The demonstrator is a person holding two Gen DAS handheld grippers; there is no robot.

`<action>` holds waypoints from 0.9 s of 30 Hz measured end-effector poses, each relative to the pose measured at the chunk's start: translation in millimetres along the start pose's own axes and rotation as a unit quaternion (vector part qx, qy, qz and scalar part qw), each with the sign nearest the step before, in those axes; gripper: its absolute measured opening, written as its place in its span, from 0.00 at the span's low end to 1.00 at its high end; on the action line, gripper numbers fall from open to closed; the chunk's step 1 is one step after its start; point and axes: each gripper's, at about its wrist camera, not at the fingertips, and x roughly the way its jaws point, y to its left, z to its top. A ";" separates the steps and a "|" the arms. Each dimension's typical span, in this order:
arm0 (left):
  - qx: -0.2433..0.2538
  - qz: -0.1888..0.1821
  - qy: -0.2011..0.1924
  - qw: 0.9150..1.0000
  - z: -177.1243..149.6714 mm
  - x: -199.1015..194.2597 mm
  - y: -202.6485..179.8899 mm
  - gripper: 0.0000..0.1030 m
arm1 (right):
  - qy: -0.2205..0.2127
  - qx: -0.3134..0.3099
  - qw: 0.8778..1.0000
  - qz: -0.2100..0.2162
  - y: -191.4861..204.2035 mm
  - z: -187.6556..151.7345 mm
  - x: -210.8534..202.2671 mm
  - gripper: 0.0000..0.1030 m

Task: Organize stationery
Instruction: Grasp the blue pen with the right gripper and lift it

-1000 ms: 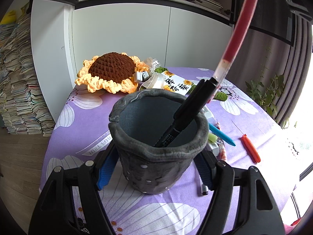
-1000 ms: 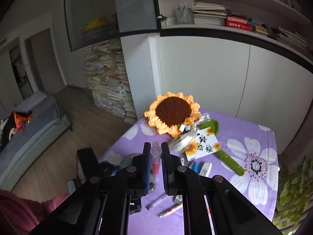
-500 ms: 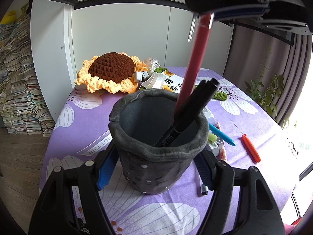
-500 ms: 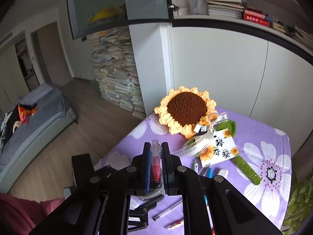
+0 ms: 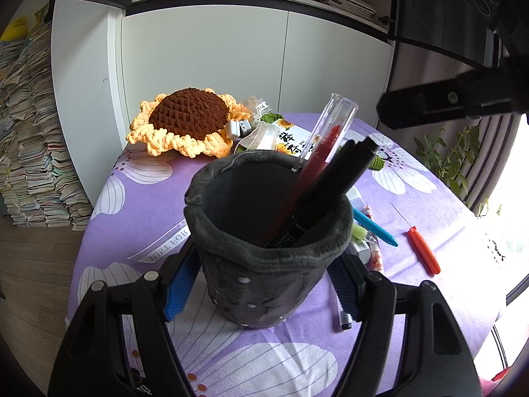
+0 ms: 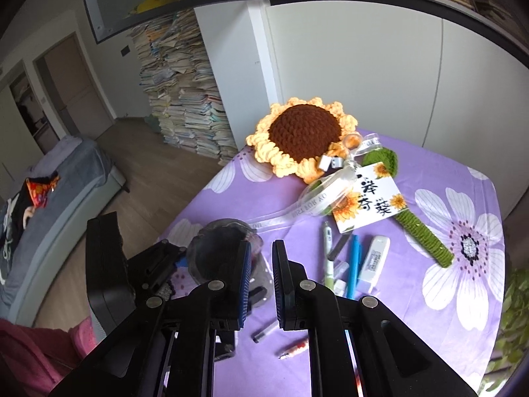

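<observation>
Red pen (image 5: pixel 317 162) newly inside — fuzzy cup (image 5: pixel 264 251)

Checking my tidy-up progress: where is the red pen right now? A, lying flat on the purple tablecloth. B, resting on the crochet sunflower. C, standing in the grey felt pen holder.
C: the red pen leans inside the grey felt pen holder beside the black marker, its clear top poking above the rim.
</observation>
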 end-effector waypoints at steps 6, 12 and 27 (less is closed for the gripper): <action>0.000 0.000 0.000 1.000 0.1 0.0 0.2 0.70 | 0.058 0.051 0.992 -0.097 -45.1 -22.0 23.4 0.11; 0.000 0.000 0.000 1.000 0.0 -0.1 0.2 0.70 | 0.106 0.088 0.985 -0.104 -73.4 -48.4 51.6 0.11; 0.000 -0.001 0.001 1.000 -0.3 -0.1 -0.5 0.70 | 0.132 0.034 0.984 -0.116 -65.4 -50.5 85.7 0.11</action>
